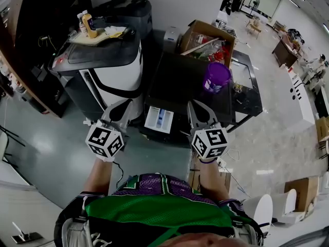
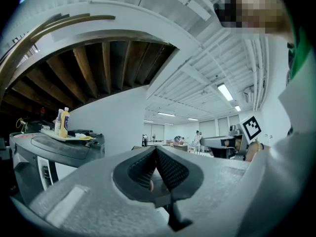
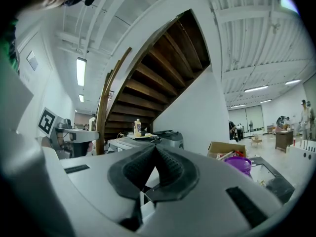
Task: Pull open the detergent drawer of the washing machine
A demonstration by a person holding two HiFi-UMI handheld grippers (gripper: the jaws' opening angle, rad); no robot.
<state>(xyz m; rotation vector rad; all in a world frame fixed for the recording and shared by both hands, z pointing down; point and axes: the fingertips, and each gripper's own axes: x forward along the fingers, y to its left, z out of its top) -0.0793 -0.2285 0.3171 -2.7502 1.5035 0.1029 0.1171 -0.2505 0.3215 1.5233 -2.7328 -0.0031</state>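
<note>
The washing machine is the dark-topped unit ahead of me in the head view. Its white detergent drawer juts out of the front near its left corner, with a blue patch inside. My left gripper hangs just left of the drawer, its jaws shut with nothing between them. My right gripper hovers over the machine's front edge, right of the drawer, also shut on nothing. Neither gripper touches the drawer. Both point level.
A purple tub stands on the machine's top. A cardboard box of clutter sits behind it. To the left stands a white and black appliance with a tray and bottles on top. Cables lie on the floor at the right.
</note>
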